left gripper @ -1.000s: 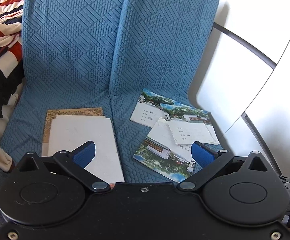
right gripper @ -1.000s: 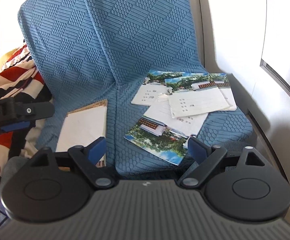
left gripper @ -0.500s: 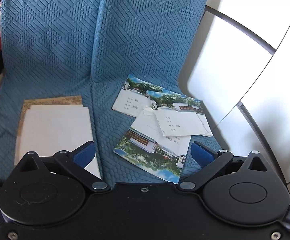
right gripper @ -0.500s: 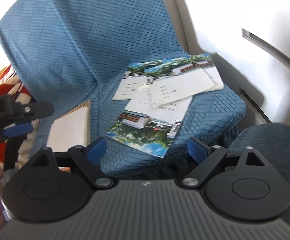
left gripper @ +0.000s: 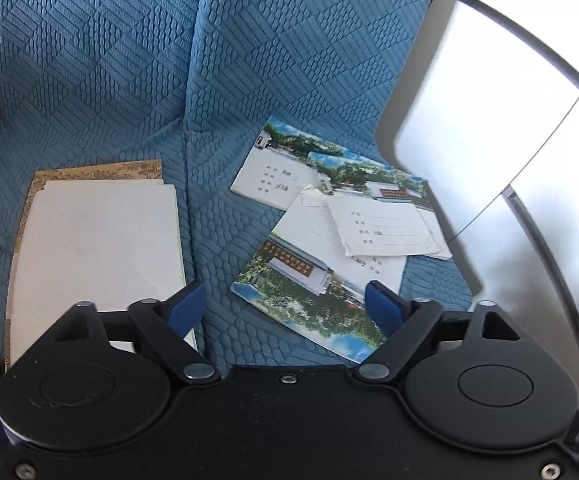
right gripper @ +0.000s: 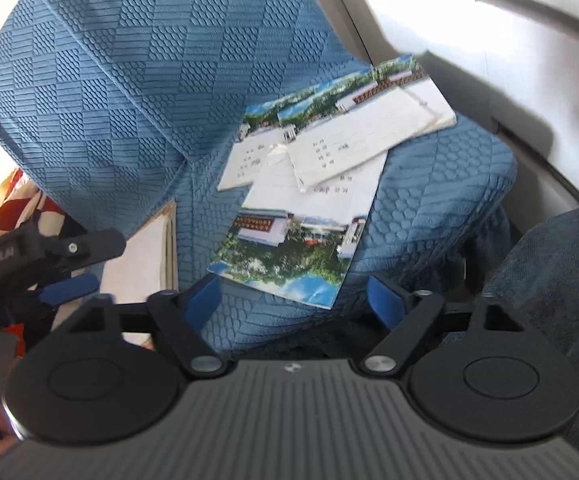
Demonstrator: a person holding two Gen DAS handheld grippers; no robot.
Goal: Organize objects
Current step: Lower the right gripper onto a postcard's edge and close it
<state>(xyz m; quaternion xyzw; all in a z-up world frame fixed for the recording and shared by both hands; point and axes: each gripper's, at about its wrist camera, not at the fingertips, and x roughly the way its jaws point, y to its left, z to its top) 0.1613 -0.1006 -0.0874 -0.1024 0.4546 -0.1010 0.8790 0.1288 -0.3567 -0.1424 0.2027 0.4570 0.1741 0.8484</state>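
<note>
Several photo-covered booklets (left gripper: 313, 280) lie in a loose, overlapping pile on the right half of a blue-covered seat (left gripper: 217, 216); the pile also shows in the right wrist view (right gripper: 301, 240). A neat stack of white and tan booklets (left gripper: 97, 240) lies on the left half and shows in the right wrist view (right gripper: 137, 256). My left gripper (left gripper: 285, 308) is open and empty, just in front of the pile's near booklet. My right gripper (right gripper: 293, 300) is open and empty, at the near edge of that booklet. The left gripper (right gripper: 61, 264) shows at the left of the right wrist view.
The seat's blue backrest (left gripper: 169, 52) rises behind the booklets. A white panel with a grey rail (left gripper: 509, 128) stands to the right. A red, white and black striped cloth (right gripper: 13, 208) lies to the left. A dark blue-grey cushion (right gripper: 557, 280) is at the right.
Both grippers have moved closer to the loose pile. The left one shifted right, so the striped cloth left its view. The right one swung right and tilted. Both stayed open.
</note>
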